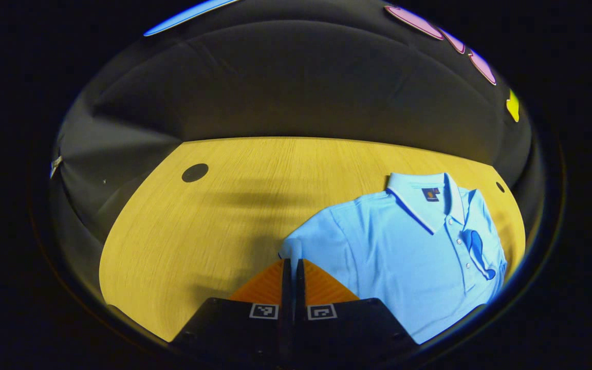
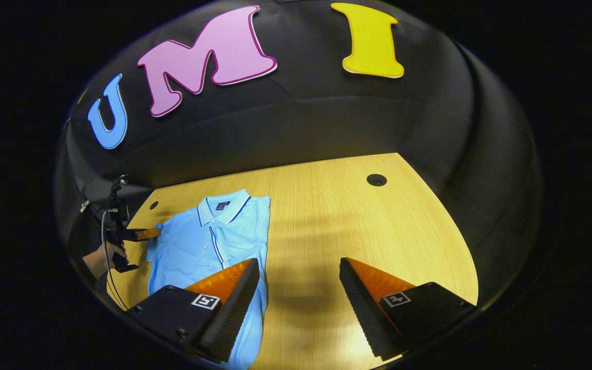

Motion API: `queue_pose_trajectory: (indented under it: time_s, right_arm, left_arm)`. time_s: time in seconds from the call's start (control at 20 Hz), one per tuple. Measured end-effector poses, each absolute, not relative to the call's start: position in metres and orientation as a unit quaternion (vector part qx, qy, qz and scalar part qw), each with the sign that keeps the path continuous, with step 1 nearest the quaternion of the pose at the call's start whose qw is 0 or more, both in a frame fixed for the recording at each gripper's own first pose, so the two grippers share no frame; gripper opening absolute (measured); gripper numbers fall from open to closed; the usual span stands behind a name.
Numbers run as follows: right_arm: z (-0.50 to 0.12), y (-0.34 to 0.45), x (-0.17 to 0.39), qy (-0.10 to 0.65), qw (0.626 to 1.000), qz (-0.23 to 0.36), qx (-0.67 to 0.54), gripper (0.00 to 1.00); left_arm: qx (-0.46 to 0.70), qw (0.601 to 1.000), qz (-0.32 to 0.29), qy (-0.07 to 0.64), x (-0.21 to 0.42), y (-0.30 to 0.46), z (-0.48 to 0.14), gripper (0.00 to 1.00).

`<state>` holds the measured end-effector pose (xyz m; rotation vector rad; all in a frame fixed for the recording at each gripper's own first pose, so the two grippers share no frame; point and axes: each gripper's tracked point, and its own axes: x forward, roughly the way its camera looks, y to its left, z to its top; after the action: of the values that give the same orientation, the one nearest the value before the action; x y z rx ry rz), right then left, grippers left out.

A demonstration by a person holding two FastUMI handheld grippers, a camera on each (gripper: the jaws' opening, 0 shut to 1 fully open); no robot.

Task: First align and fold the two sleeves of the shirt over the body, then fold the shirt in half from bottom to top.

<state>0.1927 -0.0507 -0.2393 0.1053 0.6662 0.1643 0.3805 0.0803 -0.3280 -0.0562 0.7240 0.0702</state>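
The light blue shirt [image 1: 409, 246] lies flat on the tabletop [image 1: 198, 221]. The left gripper [image 1: 293, 270] has its jaws pressed together at the sleeve [image 1: 292, 250] edge just ahead; whether they pinch cloth I cannot tell. The right gripper [image 2: 300, 277] has its jaws spread, the shirt beside one jaw. The fabric looks soft and limp; best pinched at a sleeve hem.

Bare table [image 2: 357, 221] beside the shirt [image 2: 208, 241] — open passage, unobstructed.
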Motion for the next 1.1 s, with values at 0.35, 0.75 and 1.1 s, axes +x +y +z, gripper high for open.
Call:
queue_pose_trajectory:
  time_s: [0.35, 0.75, 1.1]
  right_arm:
    - [-0.234, -0.052, 0.196, 0.330, 0.936, 0.089, 0.084, 0.98]
    - [-0.229, -0.051, 0.193, 0.332, 0.933, 0.097, 0.100, 0.98]
    - [-0.224, -0.026, 0.153, 0.332, 0.935, 0.103, 0.076, 0.98]
  left_arm:
    - [0.002, 0.949, -0.027, 0.315, 0.388, -0.005, -0.250, 0.06]
    - [-0.095, 0.935, -0.110, 0.324, 0.353, -0.128, -0.238, 0.08]
    - [-0.127, 0.928, -0.142, 0.319, 0.288, -0.128, -0.234, 0.94]
